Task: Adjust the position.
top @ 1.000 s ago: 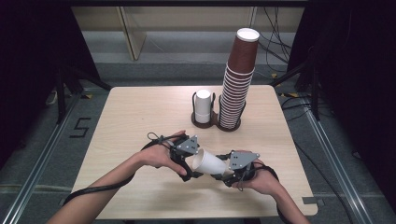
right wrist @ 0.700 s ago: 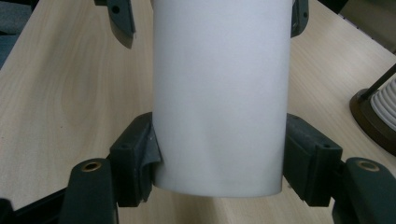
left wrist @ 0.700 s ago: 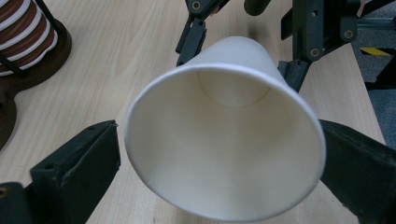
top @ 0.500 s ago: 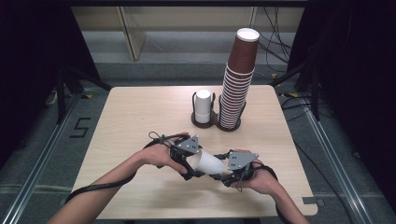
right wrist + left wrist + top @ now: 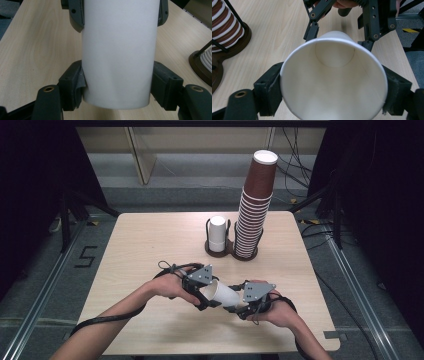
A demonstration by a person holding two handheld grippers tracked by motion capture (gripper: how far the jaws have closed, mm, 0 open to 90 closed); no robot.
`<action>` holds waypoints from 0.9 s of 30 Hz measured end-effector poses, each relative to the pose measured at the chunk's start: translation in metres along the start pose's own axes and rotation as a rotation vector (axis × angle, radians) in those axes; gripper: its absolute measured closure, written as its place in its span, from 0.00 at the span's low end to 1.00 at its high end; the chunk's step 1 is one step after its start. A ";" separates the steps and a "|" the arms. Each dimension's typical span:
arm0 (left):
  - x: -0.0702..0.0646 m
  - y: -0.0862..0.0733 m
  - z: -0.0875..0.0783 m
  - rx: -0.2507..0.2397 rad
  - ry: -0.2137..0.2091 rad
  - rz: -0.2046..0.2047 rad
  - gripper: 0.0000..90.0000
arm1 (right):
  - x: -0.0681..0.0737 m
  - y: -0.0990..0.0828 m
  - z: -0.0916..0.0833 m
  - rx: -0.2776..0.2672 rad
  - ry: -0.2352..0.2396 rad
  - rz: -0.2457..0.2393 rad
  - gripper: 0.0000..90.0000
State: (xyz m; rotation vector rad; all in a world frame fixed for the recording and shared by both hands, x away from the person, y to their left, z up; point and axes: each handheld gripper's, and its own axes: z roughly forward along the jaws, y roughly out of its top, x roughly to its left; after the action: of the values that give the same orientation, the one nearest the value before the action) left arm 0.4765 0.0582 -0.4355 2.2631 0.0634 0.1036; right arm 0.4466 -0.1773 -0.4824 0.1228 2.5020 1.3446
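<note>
The cup (image 5: pixel 226 294) is held between the two grippers, lying on its side a little above the table (image 5: pixel 150 245), its long axis running from one tool straight to the other. The right gripper (image 5: pixel 239 306) is clamped on the narrow base end, its pads (image 5: pixel 76 86) pressed against the white wall on both sides. The left gripper (image 5: pixel 204 296) has just been closing, with the cup's wide rim end between its jaws; in the left gripper view the pads (image 5: pixel 270 86) are seen touching the rim on both sides, so that end appears gripped as well. From the left tool the cup's open mouth faces straight back along the jaws, and the base points away toward the right tool; from the right tool the cup extends directly ahead. Both hands are equally close, each holding one end. The coming move is judged to turn on this shared axis: whichever gripper lets go, the cup is left lengthwise in the other. Well beyond both tools, a tall stack (image 5: pixel 255 205) of brown cups and a single white cup (image 5: pixel 217 233) are seen standing in a double holder (image 5: pixel 231 251).
</note>
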 end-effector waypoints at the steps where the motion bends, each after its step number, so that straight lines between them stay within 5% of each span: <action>1: 0.000 0.000 -0.001 0.004 0.007 0.005 0.22 | 0.001 0.000 0.000 0.007 0.006 0.008 0.38; 19: -0.003 0.001 -0.007 0.004 0.023 0.044 0.27 | -0.001 0.004 0.004 0.027 -0.003 -0.029 0.38; 23: -0.004 0.004 -0.008 0.025 0.029 0.059 0.27 | 0.000 0.005 0.006 0.033 0.002 -0.012 0.38; 27: -0.005 0.011 -0.010 0.087 0.049 0.116 0.27 | -0.001 0.005 0.007 0.048 -0.010 0.023 0.31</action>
State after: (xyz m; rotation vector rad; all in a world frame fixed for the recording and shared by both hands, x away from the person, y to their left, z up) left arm 0.4706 0.0580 -0.4209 2.3512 -0.0378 0.2217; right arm 0.4490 -0.1690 -0.4817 0.1685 2.5333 1.2894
